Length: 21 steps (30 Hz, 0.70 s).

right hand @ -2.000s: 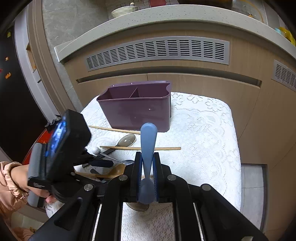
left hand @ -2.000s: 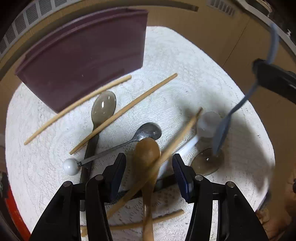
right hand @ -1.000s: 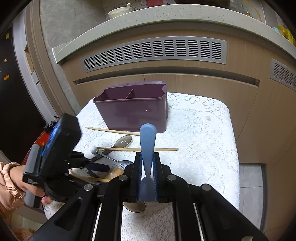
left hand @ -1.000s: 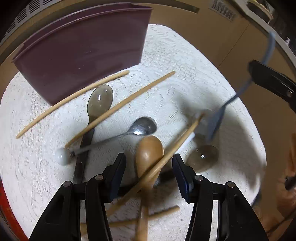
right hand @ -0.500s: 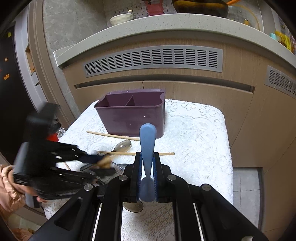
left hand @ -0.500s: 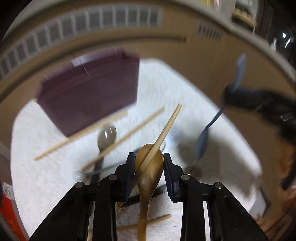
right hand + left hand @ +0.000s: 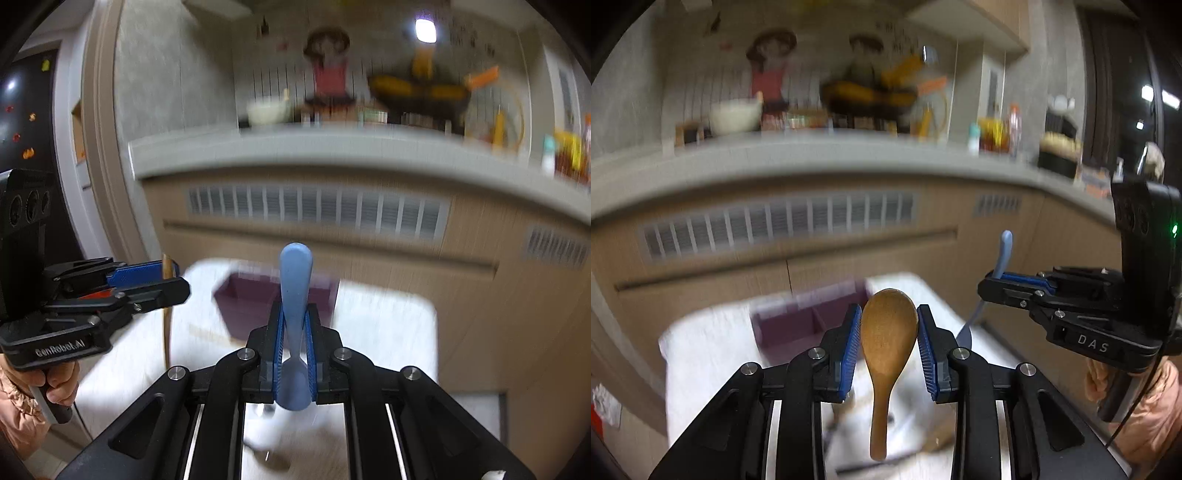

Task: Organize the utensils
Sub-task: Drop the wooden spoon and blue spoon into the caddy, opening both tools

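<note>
Step in hand: carry-to-bin — both tools loaded and lifted above the white lace-covered table (image 7: 388, 332). Purple divided caddy (image 7: 798, 325) sits ahead of both. Left gripper (image 7: 889, 343) jaws narrow, clamped on the wooden spoon (image 7: 888, 347) at its bowl, handle hanging down. Right gripper (image 7: 295, 343) jaws nearly closed on the blue spoon (image 7: 294, 291), handle up. Next: lower each into a compartment — which one is unclear, view's blurred. Writing: "DAS" on right gripper, "GenRobot.AI" on left.
</note>
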Available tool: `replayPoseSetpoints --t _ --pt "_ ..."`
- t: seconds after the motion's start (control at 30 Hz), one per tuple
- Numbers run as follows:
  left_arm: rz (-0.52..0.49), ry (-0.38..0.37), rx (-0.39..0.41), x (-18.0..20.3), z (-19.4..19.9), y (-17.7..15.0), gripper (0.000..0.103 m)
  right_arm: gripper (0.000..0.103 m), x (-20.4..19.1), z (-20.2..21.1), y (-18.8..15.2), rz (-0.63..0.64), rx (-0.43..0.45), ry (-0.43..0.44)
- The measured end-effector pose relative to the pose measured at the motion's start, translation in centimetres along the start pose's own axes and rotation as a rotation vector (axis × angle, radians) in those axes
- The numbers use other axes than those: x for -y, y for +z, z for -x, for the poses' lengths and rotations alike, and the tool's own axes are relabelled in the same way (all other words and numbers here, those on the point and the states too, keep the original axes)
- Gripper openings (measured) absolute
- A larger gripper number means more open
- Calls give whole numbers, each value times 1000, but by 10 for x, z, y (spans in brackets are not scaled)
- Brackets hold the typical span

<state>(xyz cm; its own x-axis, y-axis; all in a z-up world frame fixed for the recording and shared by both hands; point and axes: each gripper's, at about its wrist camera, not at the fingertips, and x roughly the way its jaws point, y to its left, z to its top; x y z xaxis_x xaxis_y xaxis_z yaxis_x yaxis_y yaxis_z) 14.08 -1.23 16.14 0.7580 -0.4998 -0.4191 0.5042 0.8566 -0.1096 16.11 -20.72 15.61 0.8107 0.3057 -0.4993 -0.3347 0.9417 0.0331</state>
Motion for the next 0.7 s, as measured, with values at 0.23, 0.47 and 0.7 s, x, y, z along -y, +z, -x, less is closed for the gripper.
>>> replayPoseSetpoints --t 0.23,0.47,0.7 --pt "-48 91 226 -19 19 90 31 10 -7 9 89 82 197 -65" --pt "43 126 256 -71 -32 110 31 10 0 -64 107 61 168 -60" --pt "126 139 106 -112 -123 46 31 10 10 -151 57 10 -10 -29"
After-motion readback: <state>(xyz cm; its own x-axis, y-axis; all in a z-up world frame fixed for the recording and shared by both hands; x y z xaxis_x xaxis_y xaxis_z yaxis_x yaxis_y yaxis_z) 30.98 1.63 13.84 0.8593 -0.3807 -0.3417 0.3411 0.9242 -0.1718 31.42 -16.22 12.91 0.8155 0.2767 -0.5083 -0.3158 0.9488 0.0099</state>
